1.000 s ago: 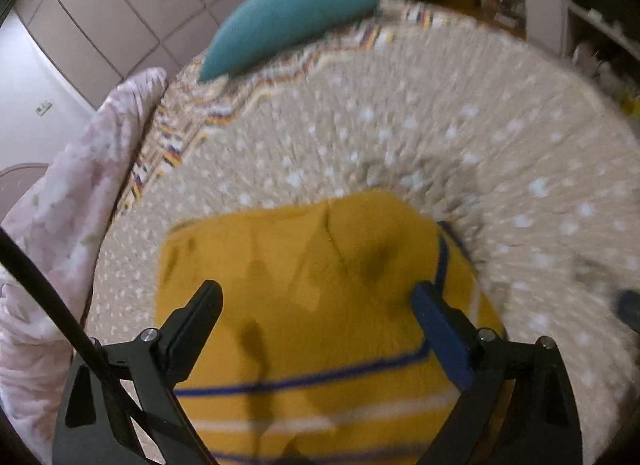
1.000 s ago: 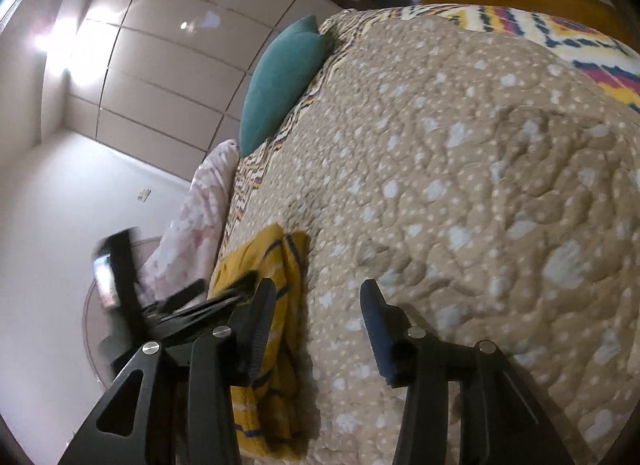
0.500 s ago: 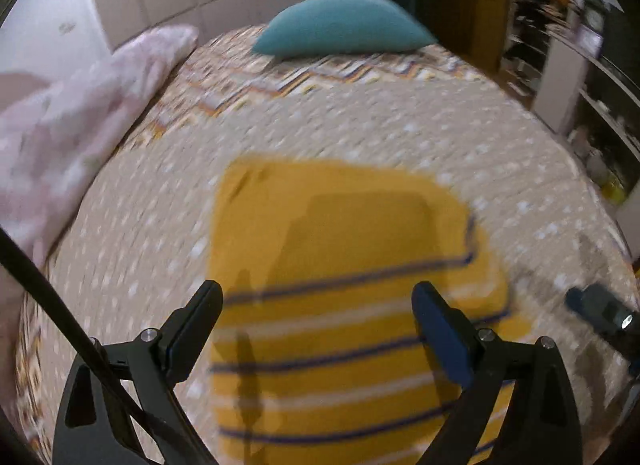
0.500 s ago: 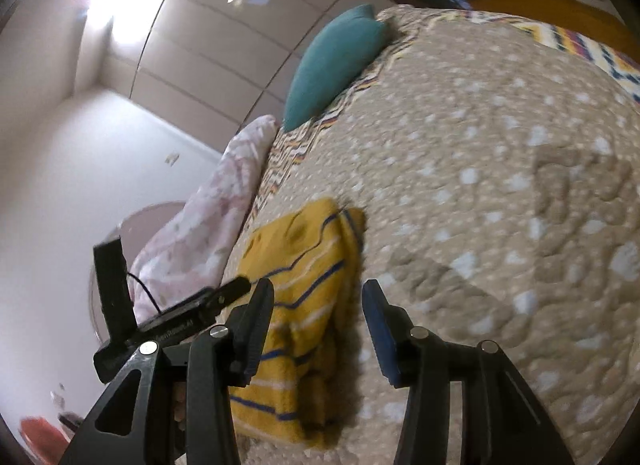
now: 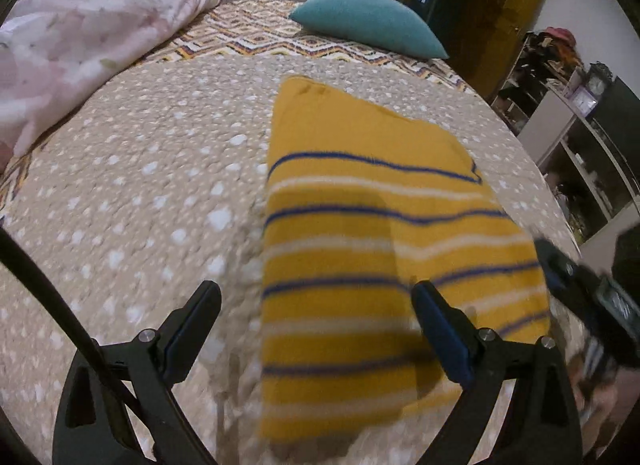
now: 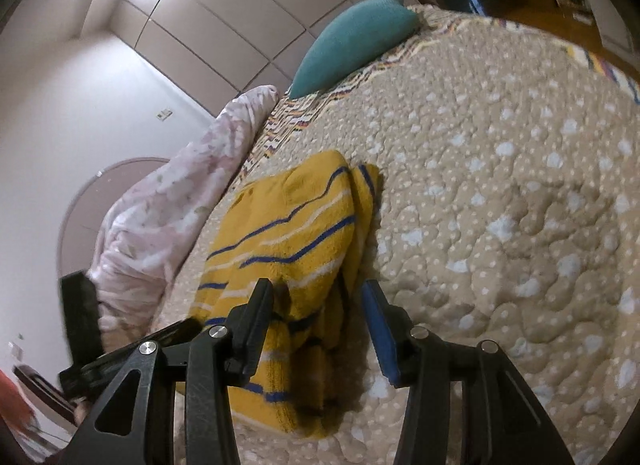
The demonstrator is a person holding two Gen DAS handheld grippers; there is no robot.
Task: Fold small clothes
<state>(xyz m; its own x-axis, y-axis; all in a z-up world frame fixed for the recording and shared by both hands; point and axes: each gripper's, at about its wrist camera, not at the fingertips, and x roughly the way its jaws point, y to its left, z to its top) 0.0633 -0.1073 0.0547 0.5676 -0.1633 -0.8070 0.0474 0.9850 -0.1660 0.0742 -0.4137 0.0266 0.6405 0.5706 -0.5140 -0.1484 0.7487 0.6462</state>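
On the bed's dotted quilt (image 5: 152, 169) lies a folded yellow striped garment (image 5: 372, 233); the left gripper (image 5: 316, 325) and right gripper (image 6: 318, 317) hover spread above it, empty.

A yellow garment (image 5: 384, 233), crossed by blue and white stripes, is seen lying folded flat on the beige dotted quilt (image 5: 140, 193). The left gripper (image 5: 316, 325) is held above its near end with the jaws spread wide and nothing between them (the pads are blue). A teal pillow (image 5: 368, 23) is placed at the far edge, and a pink floral duvet (image 5: 80, 41) is bunched at the left. The right gripper (image 5: 588, 297) is blurred at the right edge.
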